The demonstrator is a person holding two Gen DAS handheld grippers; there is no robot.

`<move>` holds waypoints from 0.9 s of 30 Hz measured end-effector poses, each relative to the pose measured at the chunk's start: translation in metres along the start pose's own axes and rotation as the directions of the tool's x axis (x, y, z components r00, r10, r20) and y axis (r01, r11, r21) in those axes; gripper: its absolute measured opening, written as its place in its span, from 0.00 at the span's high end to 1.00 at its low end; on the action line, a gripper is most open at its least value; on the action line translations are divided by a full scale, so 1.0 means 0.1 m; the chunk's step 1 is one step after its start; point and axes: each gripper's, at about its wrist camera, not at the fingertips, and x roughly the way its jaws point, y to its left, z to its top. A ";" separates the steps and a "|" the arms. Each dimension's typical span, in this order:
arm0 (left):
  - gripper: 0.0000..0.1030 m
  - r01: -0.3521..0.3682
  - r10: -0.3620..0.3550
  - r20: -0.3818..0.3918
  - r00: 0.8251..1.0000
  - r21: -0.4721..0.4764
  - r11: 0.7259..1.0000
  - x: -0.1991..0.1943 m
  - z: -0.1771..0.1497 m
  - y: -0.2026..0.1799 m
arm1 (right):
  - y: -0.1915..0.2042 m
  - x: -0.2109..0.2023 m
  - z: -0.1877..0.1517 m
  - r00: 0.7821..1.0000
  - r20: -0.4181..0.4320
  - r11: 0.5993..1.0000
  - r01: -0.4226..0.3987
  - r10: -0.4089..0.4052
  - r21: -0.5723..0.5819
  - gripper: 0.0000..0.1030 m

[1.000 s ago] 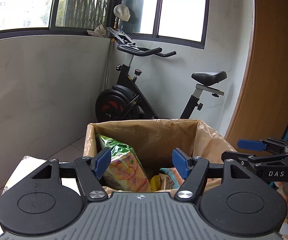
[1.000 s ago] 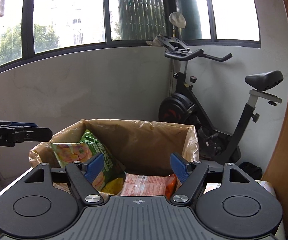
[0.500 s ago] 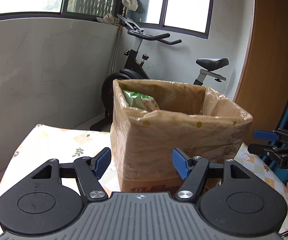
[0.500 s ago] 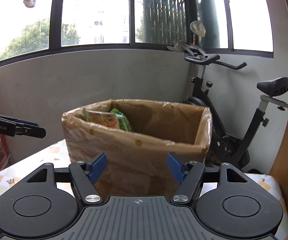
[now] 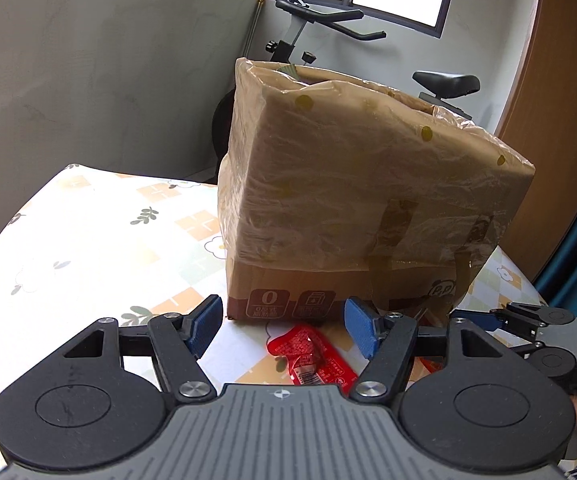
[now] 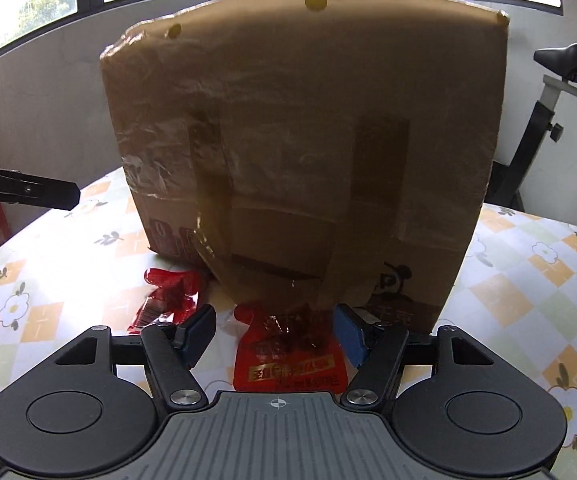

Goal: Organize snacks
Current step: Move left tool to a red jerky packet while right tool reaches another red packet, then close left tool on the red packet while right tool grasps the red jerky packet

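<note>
Both the left hand-held gripper (image 5: 283, 330) and the right hand-held gripper (image 6: 274, 334) gape empty. A red packet (image 6: 290, 354) lies on the tabletop (image 6: 528, 300) between the right one's fingers, its long axis toward the box (image 6: 304, 152). Another packet (image 5: 312, 356) lies askew.

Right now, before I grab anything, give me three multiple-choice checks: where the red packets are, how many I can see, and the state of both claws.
1. The red packets lie
A. inside the box
B. on the table at the box's foot
C. on the bike seat

2. Red packets visible:
A. one
B. two
C. four

3. The claws are
A. both open
B. both shut
C. holding packets

B: left packet and right packet rest on the tablecloth against the box.
B: the right view shows two.
A: left claw and right claw gape, gripping nothing.
</note>
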 end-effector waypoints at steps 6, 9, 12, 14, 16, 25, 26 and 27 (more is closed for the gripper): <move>0.32 -0.020 0.020 -0.020 1.000 -0.023 1.000 0.00 -0.12 0.09 | -0.07 0.22 -0.07 0.998 -0.058 1.000 0.012 -0.010 0.018 0.39; 0.32 -0.025 0.024 -0.035 0.999 -0.031 0.999 0.03 -0.16 0.09 | -0.06 0.24 -0.11 0.999 -0.040 1.000 0.009 -0.009 -0.001 0.39; 0.32 -0.024 0.022 -0.051 0.998 -0.032 0.999 0.06 -0.20 0.09 | -0.06 0.24 -0.12 1.000 -0.031 1.000 0.001 -0.002 -0.013 0.42; 0.32 -0.025 0.023 -0.058 0.998 -0.036 0.999 0.09 -0.23 0.08 | -0.04 0.23 -0.13 1.000 -0.021 1.000 -0.002 0.002 -0.023 0.45; 0.32 -0.025 0.022 -0.066 0.998 -0.040 0.999 0.11 -0.26 0.07 | -0.01 0.21 -0.14 1.000 -0.004 0.999 -0.012 0.012 -0.035 0.52; 0.33 -0.033 0.029 -0.091 0.995 -0.046 0.998 0.18 -0.35 0.01 | -0.10 -0.16 -0.20 0.996 0.060 0.998 -0.061 0.061 0.001 0.56; 0.33 -0.034 0.030 -0.094 0.995 -0.049 0.998 0.19 -0.36 0.02 | -0.13 -0.20 -0.21 0.996 0.070 0.998 -0.060 0.059 0.011 0.56; 0.33 -0.035 0.029 -0.098 0.995 -0.053 0.998 0.20 -0.38 0.01 | -0.16 -0.24 -0.23 0.995 0.079 0.998 -0.057 0.055 0.020 0.56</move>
